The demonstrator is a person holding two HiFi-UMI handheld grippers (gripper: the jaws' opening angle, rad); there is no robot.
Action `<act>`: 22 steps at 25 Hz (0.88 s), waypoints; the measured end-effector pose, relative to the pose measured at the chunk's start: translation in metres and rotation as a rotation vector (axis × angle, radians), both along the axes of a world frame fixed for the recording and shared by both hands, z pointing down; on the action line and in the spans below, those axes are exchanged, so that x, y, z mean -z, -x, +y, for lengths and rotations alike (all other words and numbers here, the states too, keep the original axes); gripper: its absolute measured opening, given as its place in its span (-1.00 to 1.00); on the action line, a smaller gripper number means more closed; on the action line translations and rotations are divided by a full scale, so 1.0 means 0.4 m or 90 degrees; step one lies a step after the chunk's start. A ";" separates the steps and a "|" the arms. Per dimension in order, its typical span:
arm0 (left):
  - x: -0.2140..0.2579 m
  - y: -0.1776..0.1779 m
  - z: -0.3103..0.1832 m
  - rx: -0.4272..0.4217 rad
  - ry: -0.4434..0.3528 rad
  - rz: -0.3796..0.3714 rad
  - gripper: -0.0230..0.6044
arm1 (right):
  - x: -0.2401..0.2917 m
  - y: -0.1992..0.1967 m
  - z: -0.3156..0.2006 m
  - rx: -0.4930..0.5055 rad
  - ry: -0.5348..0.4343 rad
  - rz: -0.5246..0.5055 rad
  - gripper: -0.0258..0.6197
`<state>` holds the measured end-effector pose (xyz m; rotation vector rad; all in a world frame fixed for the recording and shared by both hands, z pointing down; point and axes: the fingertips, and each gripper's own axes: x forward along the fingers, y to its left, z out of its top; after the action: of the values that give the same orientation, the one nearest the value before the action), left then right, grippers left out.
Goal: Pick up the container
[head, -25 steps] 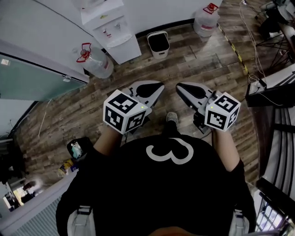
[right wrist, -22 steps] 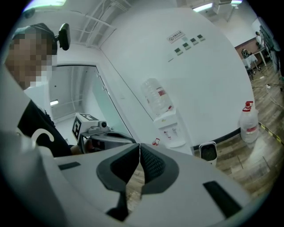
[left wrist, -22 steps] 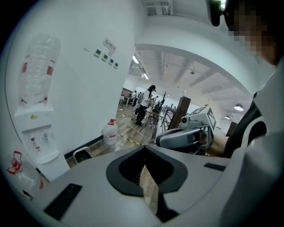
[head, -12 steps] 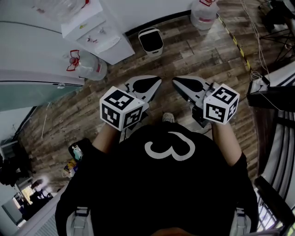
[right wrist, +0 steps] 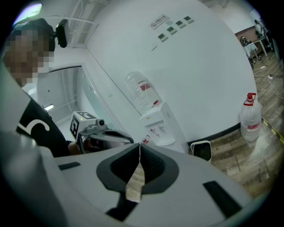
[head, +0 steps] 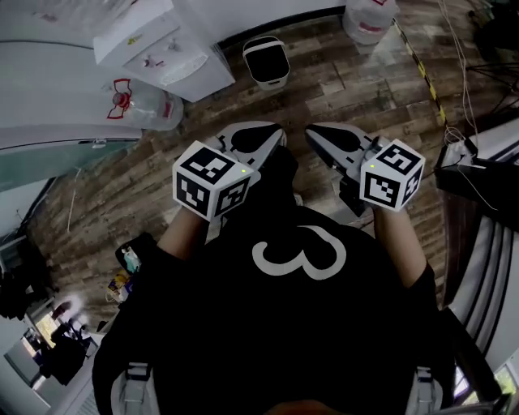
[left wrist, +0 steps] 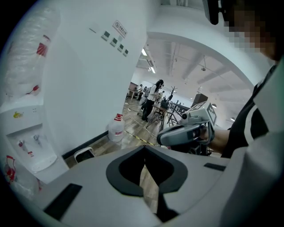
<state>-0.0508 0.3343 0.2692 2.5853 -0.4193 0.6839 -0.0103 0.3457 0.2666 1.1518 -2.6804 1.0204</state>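
My left gripper (head: 278,134) and right gripper (head: 311,133) hang side by side at chest height over the wood floor, both shut with nothing between the jaws. In the left gripper view the jaw tips (left wrist: 144,148) meet, and the right gripper (left wrist: 186,132) shows beyond them. In the right gripper view the tips (right wrist: 140,145) also touch, with the left gripper (right wrist: 103,134) to the left. A small white bin with a dark inside (head: 267,61) stands on the floor against the wall ahead; it is also visible as the bin (left wrist: 84,154) and the bin (right wrist: 202,150).
A white water dispenser (head: 162,49) stands left of the bin, with a water jug (head: 142,105) beside it. Another jug (head: 371,20) sits at the wall to the right. Yellow-black floor tape and cables (head: 422,61) run on the right, near dark furniture (head: 478,166).
The dispenser, bin and jugs have slid up and left in the head view. Both grippers stay shut and side by side. The shoe seen between them earlier is now hidden.
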 end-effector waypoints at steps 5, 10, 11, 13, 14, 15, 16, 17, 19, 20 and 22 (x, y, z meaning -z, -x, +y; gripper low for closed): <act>-0.047 -0.029 -0.149 -0.002 0.015 -0.006 -0.87 | -0.032 -0.032 -0.144 -0.004 0.019 0.010 -0.84; -0.100 -0.059 -0.305 -0.004 0.050 -0.017 -0.87 | -0.062 -0.058 -0.312 0.000 0.048 0.001 -0.84; -0.109 -0.062 -0.337 -0.007 0.053 -0.020 -0.87 | -0.070 -0.061 -0.346 0.000 0.056 -0.001 -0.84; -0.127 -0.066 -0.404 -0.011 0.056 -0.022 -0.87 | -0.087 -0.064 -0.414 0.001 0.075 -0.008 -0.84; -0.137 -0.067 -0.439 -0.010 0.059 -0.022 -0.87 | -0.096 -0.064 -0.447 0.002 0.084 -0.012 -0.83; -0.148 -0.068 -0.473 -0.007 0.063 -0.022 -0.87 | -0.108 -0.065 -0.479 0.005 0.093 -0.013 -0.83; -0.160 -0.069 -0.506 -0.003 0.067 -0.023 -0.87 | -0.123 -0.068 -0.509 0.007 0.101 -0.013 -0.83; -0.174 -0.071 -0.538 0.000 0.070 -0.025 -0.87 | -0.139 -0.072 -0.538 0.008 0.109 -0.010 -0.83; -0.203 -0.076 -0.597 0.002 0.074 -0.034 -0.87 | -0.174 -0.083 -0.594 0.007 0.124 0.000 -0.83; -0.220 -0.077 -0.623 0.001 0.076 -0.041 -0.87 | -0.190 -0.086 -0.622 0.005 0.130 0.004 -0.83; -0.251 -0.077 -0.667 -0.002 0.081 -0.052 -0.87 | -0.218 -0.087 -0.668 0.007 0.140 0.010 -0.83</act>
<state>-0.0200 0.0677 0.3696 2.4452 -0.3836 0.7933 0.0244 0.0785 0.3539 1.0965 -2.4823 1.2591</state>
